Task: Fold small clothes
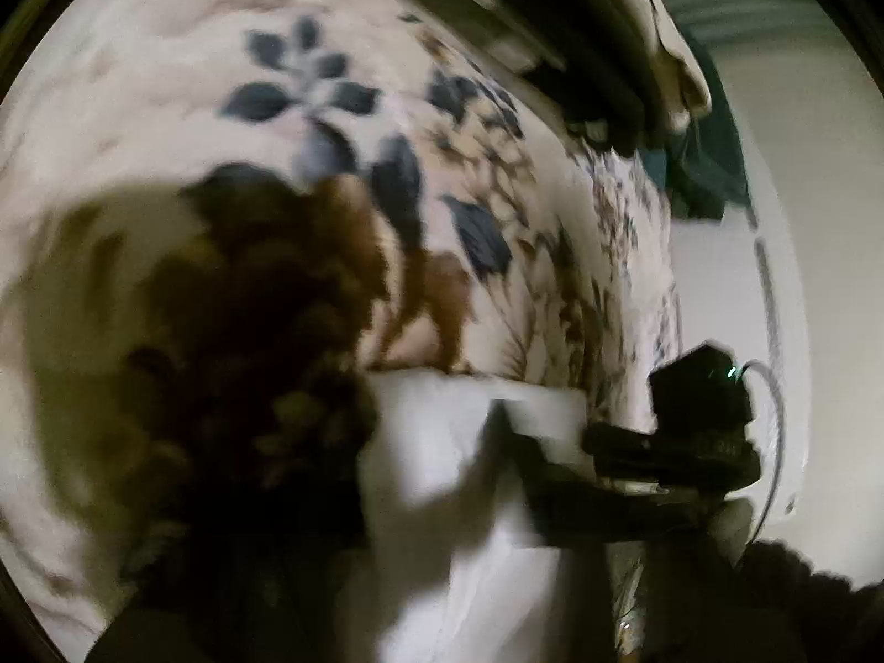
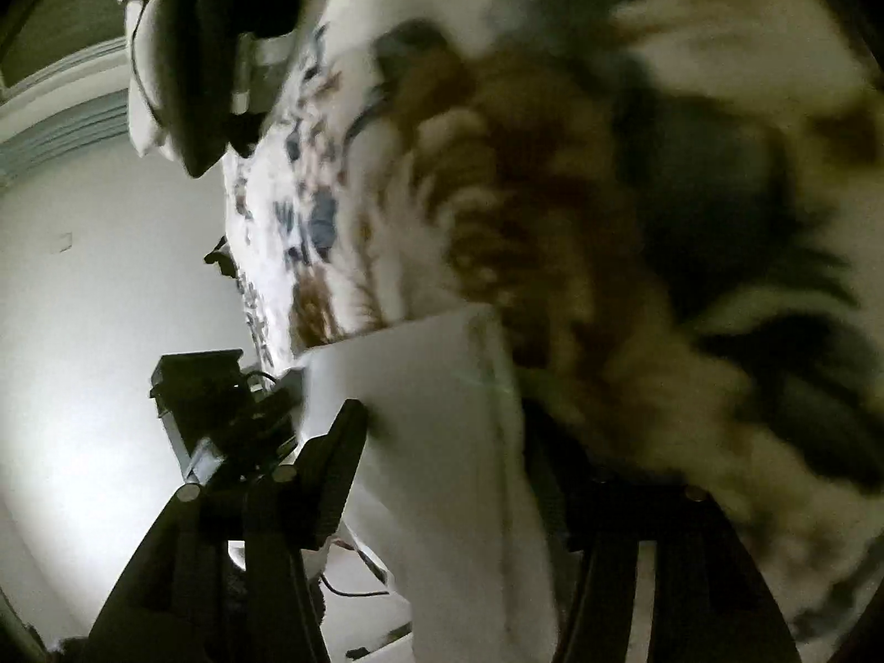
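- White garment point(image 2: 431, 442): held aloft as a flat panel with a straight top edge, just above the floral bedspread point(image 1: 331, 83). It hangs between the two grippers and is not laid on the bed. Both views are heavily blurred.
- Right gripper point(image 2: 442, 414): the garment is seen between its fingers, with the ribbed pad of one finger point(image 2: 337, 458) against the cloth. It is judged to be pinching the garment near an upper corner. The second finger is largely hidden behind the fabric.
- Left gripper point(image 2: 276, 398): seen just beside the opposite edge of the garment. Its jaws are blurred in that view and lost in shadow in its own camera, so it cannot be told whether they are pressed together or spread.
- Risk 1: if only a thin margin is caught by the right gripper, the corner could slip out, the panel would collapse and the fold line would be lost.
- Risk 2: if the left side is not truly gripped, the cloth could swing from one corner and land bunched or skewed.
- Risk 3: if the garment is lowered unevenly onto the soft, rumpled bedspread, wrinkles could be trapped under it.
- Risk 4: with the light this dim, edge alignment could be misjudged.
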Demonstrator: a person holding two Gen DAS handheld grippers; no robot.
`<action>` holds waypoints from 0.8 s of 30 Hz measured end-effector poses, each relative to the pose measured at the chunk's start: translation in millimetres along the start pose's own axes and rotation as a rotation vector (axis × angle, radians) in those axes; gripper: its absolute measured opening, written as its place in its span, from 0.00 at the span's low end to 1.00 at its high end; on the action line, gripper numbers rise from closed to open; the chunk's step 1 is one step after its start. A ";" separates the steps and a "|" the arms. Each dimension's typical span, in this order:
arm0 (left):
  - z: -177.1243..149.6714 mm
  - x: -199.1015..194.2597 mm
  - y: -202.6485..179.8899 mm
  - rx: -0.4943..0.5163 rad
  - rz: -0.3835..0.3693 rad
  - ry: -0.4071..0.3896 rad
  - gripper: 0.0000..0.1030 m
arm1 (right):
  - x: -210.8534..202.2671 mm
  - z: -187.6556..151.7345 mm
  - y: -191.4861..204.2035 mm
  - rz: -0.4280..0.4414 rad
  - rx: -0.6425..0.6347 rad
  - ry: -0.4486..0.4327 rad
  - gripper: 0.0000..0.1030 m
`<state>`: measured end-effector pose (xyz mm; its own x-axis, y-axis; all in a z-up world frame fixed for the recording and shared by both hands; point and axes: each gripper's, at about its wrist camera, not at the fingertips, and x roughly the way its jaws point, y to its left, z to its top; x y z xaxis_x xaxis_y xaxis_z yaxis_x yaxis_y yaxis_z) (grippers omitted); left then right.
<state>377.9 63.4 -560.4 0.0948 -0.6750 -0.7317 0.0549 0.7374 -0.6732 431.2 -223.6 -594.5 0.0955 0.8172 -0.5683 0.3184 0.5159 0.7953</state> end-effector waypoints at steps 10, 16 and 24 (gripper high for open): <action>128.0 -1.3 -21.0 0.046 0.021 -0.093 0.22 | -18.5 100.2 81.3 -0.101 -0.065 -0.184 0.11; 142.8 -6.5 -1.2 -0.015 0.055 -0.056 0.49 | -28.4 119.8 78.9 -0.225 0.010 -0.120 0.30; 48.2 -31.5 30.4 -0.204 -0.033 -0.084 0.64 | -45.0 26.7 43.4 -0.090 0.112 -0.098 0.54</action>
<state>424.4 108.3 -552.7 0.1791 -0.6884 -0.7029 -0.1424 0.6888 -0.7109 465.8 -244.9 -540.1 0.1521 0.7374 -0.6581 0.4325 0.5491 0.7151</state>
